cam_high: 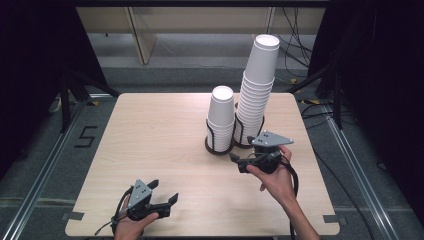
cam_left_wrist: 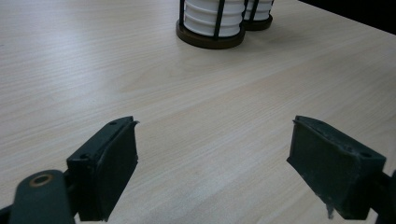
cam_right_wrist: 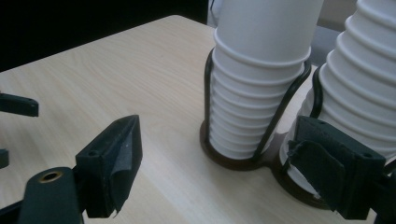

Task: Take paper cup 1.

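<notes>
Two stacks of white paper cups stand in black wire holders at the back right of the wooden table (cam_high: 150,130): a short stack (cam_high: 221,117) and, to its right, a tall leaning stack (cam_high: 257,90). My right gripper (cam_high: 236,162) hovers just in front of the holders, open and holding nothing. In the right gripper view, the short stack (cam_right_wrist: 261,88) rises between its jaws and the tall stack (cam_right_wrist: 359,84) stands behind the right one. My left gripper (cam_high: 164,191) rests near the front edge, open and empty. Its jaws stand wide apart over bare wood in the left gripper view, with the short stack's holder (cam_left_wrist: 210,28) far ahead.
The holders have round brown bases (cam_high: 219,147) that touch each other. Black stands (cam_high: 65,95) and cables (cam_high: 312,107) flank the table on the floor. Bare wood lies across the table's left half and between the two grippers.
</notes>
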`<state>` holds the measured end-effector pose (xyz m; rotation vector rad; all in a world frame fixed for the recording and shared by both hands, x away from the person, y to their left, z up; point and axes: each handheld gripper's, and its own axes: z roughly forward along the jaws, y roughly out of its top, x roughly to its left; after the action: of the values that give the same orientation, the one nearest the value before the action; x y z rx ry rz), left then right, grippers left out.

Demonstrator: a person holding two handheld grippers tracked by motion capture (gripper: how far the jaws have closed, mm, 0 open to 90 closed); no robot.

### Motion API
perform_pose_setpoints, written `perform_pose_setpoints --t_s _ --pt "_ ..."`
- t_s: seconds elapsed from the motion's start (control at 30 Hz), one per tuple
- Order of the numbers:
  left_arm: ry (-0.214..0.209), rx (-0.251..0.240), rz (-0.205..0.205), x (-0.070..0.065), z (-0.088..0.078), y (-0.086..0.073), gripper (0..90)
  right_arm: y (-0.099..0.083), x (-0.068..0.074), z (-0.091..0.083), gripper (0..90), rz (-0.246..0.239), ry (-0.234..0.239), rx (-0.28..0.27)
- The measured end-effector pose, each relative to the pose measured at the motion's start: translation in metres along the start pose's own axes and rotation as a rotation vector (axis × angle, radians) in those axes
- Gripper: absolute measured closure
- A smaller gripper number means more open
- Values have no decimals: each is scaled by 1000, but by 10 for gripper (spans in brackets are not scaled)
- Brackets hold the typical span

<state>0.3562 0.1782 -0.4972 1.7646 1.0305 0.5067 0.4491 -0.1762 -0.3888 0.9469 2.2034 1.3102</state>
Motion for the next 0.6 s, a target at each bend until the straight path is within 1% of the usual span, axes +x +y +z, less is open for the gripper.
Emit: perform_pose_setpoints --t_s 0.03,0.07,0.1,0.13,0.17,0.2,0.27,0.3,0.33,0.37,0.4,0.43,0.47,0.5,0.53,0.57,0.6 --pt "0 1 -1 0 0 0 147 6 0 2 190 2 -7 3" --pt "-1 0 -1 0 0 0 147 6 0 2 190 2 -7 3" --pt "-3 -4 -4 0 1 0 147 12 -1 5 190 7 -13 -11" --pt "-3 -4 -4 0 1 0 147 14 0 6 190 24 -29 -21" --pt "0 0 -1 0 0 0 147 18 -1 8 190 20 -26 -21" --pt "0 -2 0 0 0 0 147 21 -2 10 190 20 -35 -39" --pt "1 -1 3 0 0 0 147 27 -3 14 190 30 -30 -53" --pt "1 -1 3 0 0 0 147 27 -3 14 190 30 -30 -53" --pt "-9 -8 3 1 0 -1 147 34 -4 18 192 30 -56 -55" --pt "-9 -9 2 1 0 -1 147 36 -4 20 194 38 -48 -54" --pt "-10 -9 3 1 0 -1 147 39 -5 22 195 45 -54 -66" --pt "-10 -9 3 1 0 -1 147 42 -5 24 194 41 -65 -68" --pt "-12 -11 0 1 0 -1 147 44 -4 26 195 55 -62 -61" --pt "-12 -11 -2 0 0 -1 147 47 -5 28 194 48 -84 -72" --pt "-9 -11 -2 0 0 -1 147 50 -5 30 194 49 -81 -68" --pt "-7 -5 2 0 0 -1 147 52 -5 31 194 61 -82 -72" --pt "-7 -5 2 0 0 -1 147 55 -5 33 193 56 -93 -74"
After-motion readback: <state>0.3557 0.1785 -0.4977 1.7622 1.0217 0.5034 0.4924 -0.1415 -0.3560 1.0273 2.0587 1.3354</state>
